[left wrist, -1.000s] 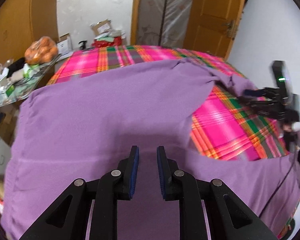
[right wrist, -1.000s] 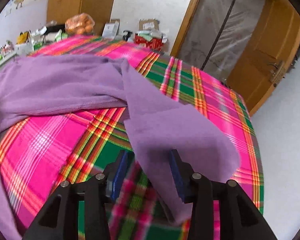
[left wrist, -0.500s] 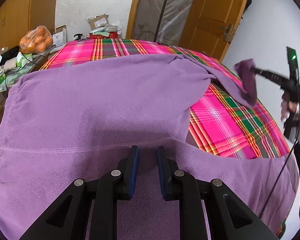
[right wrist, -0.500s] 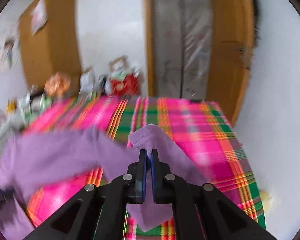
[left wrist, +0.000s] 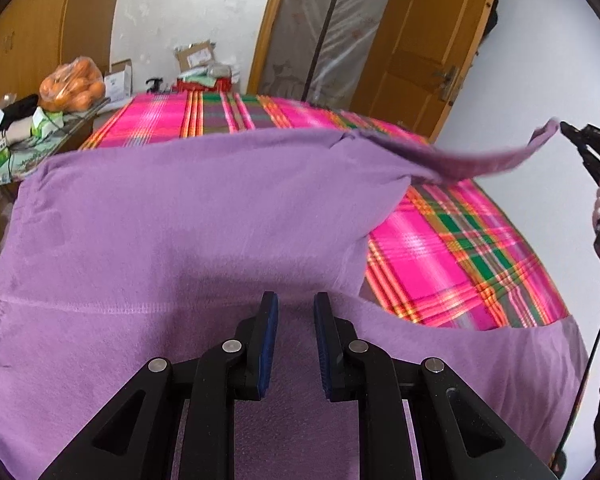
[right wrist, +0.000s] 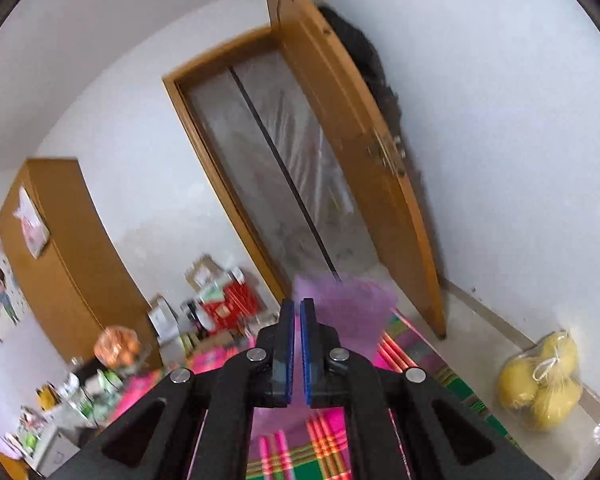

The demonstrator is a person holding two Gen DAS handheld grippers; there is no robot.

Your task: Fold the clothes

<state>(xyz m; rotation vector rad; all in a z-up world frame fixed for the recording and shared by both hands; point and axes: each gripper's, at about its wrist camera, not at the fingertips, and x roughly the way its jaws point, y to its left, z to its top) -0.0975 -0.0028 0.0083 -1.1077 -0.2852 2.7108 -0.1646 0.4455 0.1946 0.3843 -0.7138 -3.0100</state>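
A bed under a pink-and-green plaid blanket (left wrist: 452, 248) fills the room. The purple sweater (left wrist: 188, 216) lies spread across it, beneath and ahead of the left gripper (left wrist: 294, 312), whose fingers stand slightly parted, gripping nothing. The right gripper (right wrist: 297, 312) is clenched on the sleeve (right wrist: 348, 300), raised off the blanket. Past its fingertips stands a wooden door (right wrist: 364, 184); a bag of oranges (left wrist: 73, 87) sits far left.

Spread across the near and left part of the plaid-covered bed (left wrist: 460, 240): the sweater (left wrist: 180, 220). Stretched off to the right above the cover: one sleeve (left wrist: 480, 158). Left of the bed: a cluttered side table (left wrist: 24, 148), bag of oranges (left wrist: 72, 90) on it. Behind the bed: boxes (left wrist: 198, 58), a doorway (left wrist: 320, 28). On the floor at right: a bag of yellow fruit (right wrist: 540, 384).
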